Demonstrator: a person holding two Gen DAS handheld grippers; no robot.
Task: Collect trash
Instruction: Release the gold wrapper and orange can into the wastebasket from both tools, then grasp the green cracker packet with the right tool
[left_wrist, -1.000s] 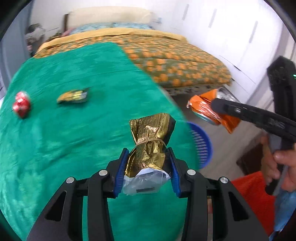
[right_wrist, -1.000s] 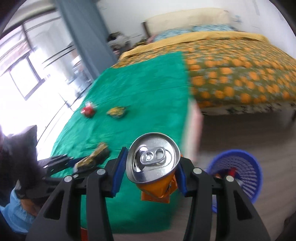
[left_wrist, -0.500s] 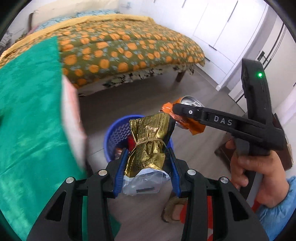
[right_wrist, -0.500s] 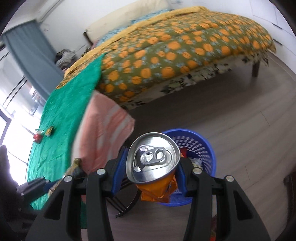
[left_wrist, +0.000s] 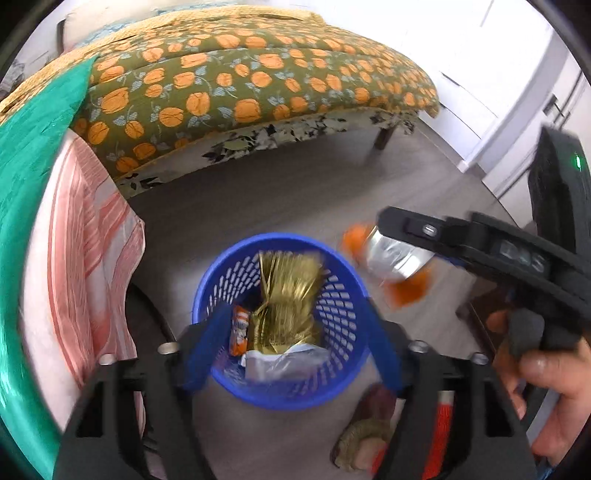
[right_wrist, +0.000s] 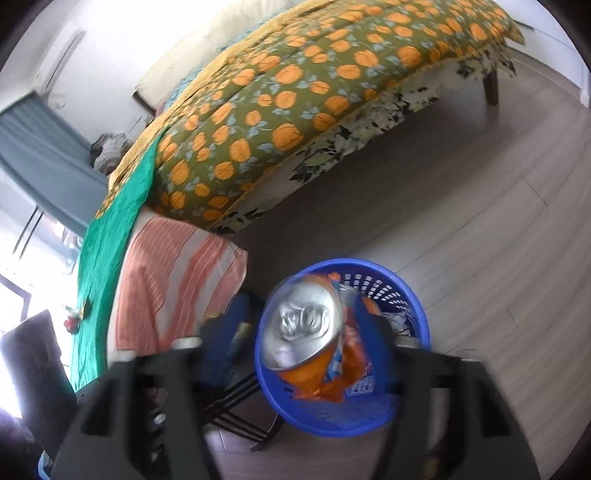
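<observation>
Left wrist view is showing a bed (left_wrist: 258, 85) under an orange-patterned quilt filling the top edge, with a green cloth (left_wrist: 26, 155) and a pink striped cloth (left_wrist: 85, 266) hanging down the left side. On the wood floor (left_wrist: 295, 192) below the bed's near edge a blue mesh basket (left_wrist: 343, 306) is standing upright. The left gripper (left_wrist: 291, 343) is hanging right over the basket's mouth; its jaws have just been opening and are standing released, and the gold wrapper (left_wrist: 288, 295) between them is blurring, free of the pads, inside the basket's rim. At the right edge a hand (left_wrist: 554, 398) is holding the right gripper (left_wrist: 410, 258), just beside the basket's right rim. Right wrist view is showing that gripper's jaws, also just opened, standing released around the orange can (right_wrist: 306, 328), which is tilting over the basket's left rim, with its silver top facing the camera.
</observation>
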